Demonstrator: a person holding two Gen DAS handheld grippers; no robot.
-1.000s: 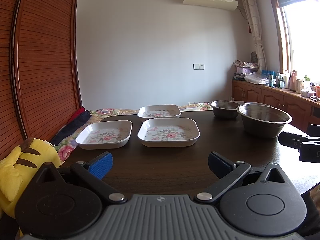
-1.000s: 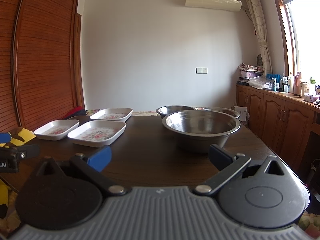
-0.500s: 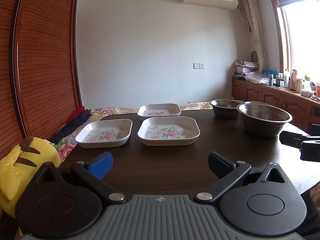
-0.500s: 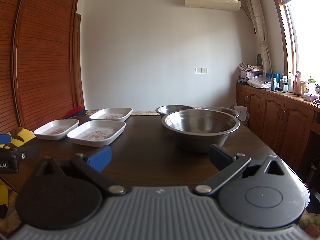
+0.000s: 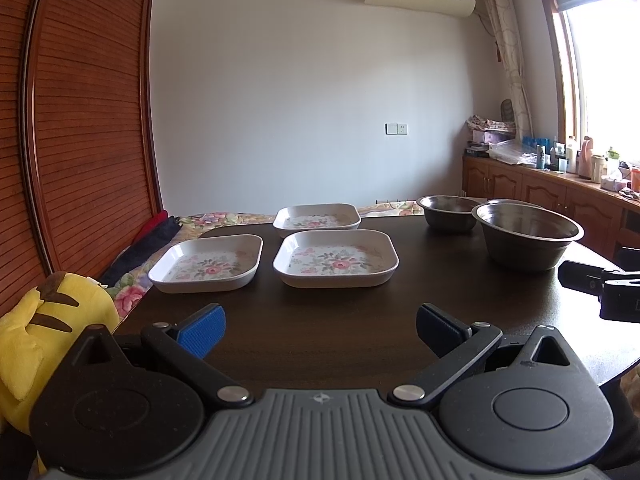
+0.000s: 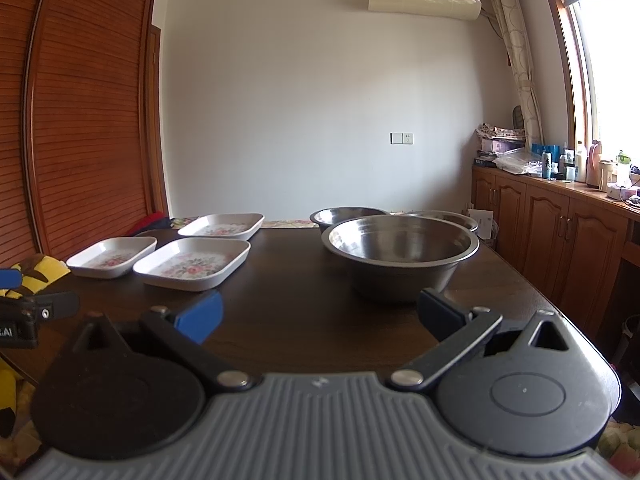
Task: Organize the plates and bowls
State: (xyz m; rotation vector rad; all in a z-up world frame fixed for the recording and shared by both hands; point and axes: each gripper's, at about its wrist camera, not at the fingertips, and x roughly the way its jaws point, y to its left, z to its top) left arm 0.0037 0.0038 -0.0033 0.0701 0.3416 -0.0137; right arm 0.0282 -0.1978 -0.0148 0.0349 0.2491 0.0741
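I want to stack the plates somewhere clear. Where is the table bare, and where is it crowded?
Bare: the near strip of table before the left claw, and the lane between the nearest plate and the big steel bowl. Crowded: the three plates together at the left, the bowls bunched at the far right.

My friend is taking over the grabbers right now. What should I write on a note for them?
Left hand-held gripper: open, empty, above the near table edge, facing the plates.
Right hand-held gripper: open, empty, facing the big steel bowl.
On the dark table: three floral square plates, near-left, near-centre, far, all lying apart. Two more steel bowls sit behind the big one, a small one and one mostly hidden.
Done: nothing stacked.
Left: stack the plates, nest the bowls.
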